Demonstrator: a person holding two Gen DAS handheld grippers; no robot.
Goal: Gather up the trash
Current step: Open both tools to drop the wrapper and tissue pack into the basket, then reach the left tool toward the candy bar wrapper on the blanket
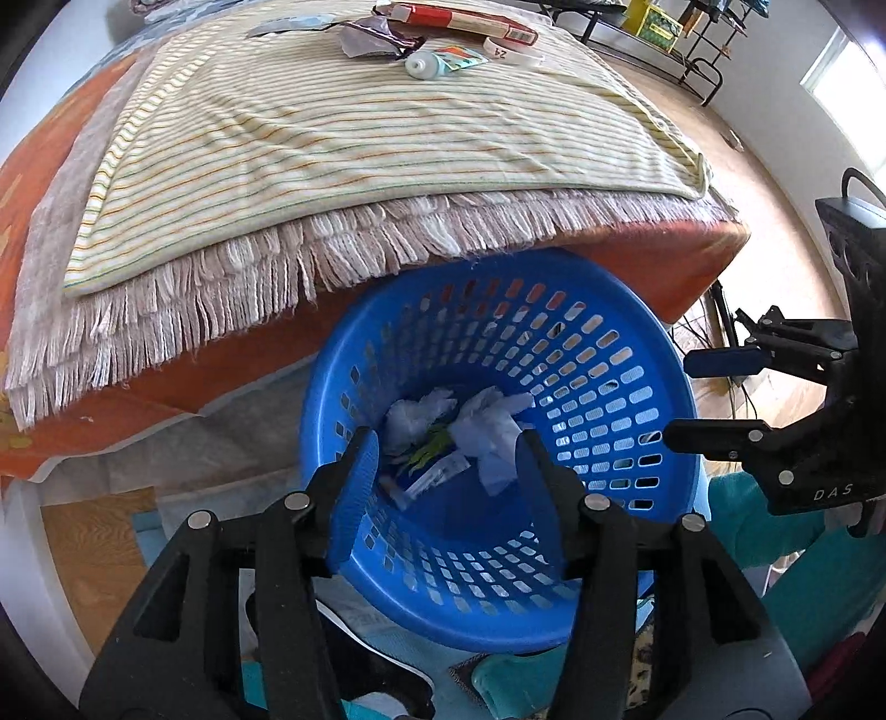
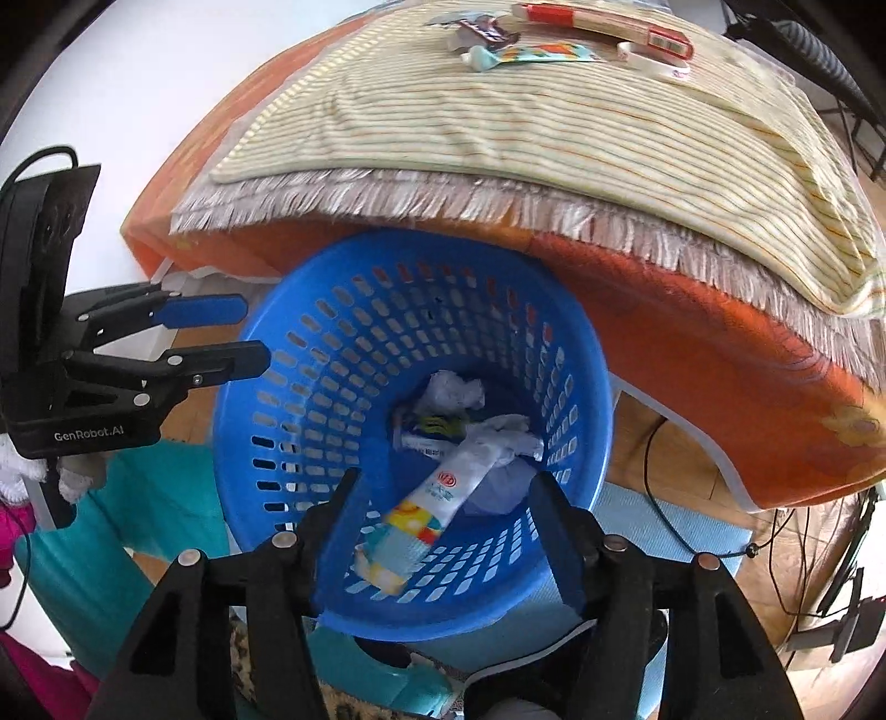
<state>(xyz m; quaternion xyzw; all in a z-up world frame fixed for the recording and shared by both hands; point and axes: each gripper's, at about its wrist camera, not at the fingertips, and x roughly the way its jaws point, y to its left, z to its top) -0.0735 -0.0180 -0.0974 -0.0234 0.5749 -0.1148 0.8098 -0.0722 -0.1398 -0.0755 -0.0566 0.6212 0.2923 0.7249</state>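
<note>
Below, in the left wrist view, the left gripper (image 1: 446, 443) points down into a blue basket (image 1: 620, 354), its jaws apart with nothing between them. Crumpled white paper (image 1: 487, 426) and a small wrapper (image 1: 437, 476) lie at the basket's bottom. At three o'clock the right gripper (image 1: 678, 399) hangs over the rim, its fingers spread and empty. From nine to one o'clock a striped cloth (image 1: 332, 138) covers a fringed mat (image 1: 166, 310) on the table. On the cloth at twelve o'clock lie a tube (image 1: 426, 65), a crumpled wrapper (image 1: 376, 36), a red box (image 1: 459, 16) and a white band (image 1: 509, 52).

In the right wrist view, the right gripper (image 2: 448, 493) aims into the basket (image 2: 310, 354) with jaws open; a printed tube pack (image 2: 426, 515) lies between them, lower down in the basket and free of the pads. Beyond it sit crumpled paper (image 2: 451, 390) and a white wad (image 2: 509, 435). At nine o'clock the left gripper (image 2: 255, 332) shows open over the rim. The cloth (image 2: 498, 127) arcs across the top, the tube (image 2: 482, 55) and box (image 2: 609, 22) at twelve o'clock.
</note>
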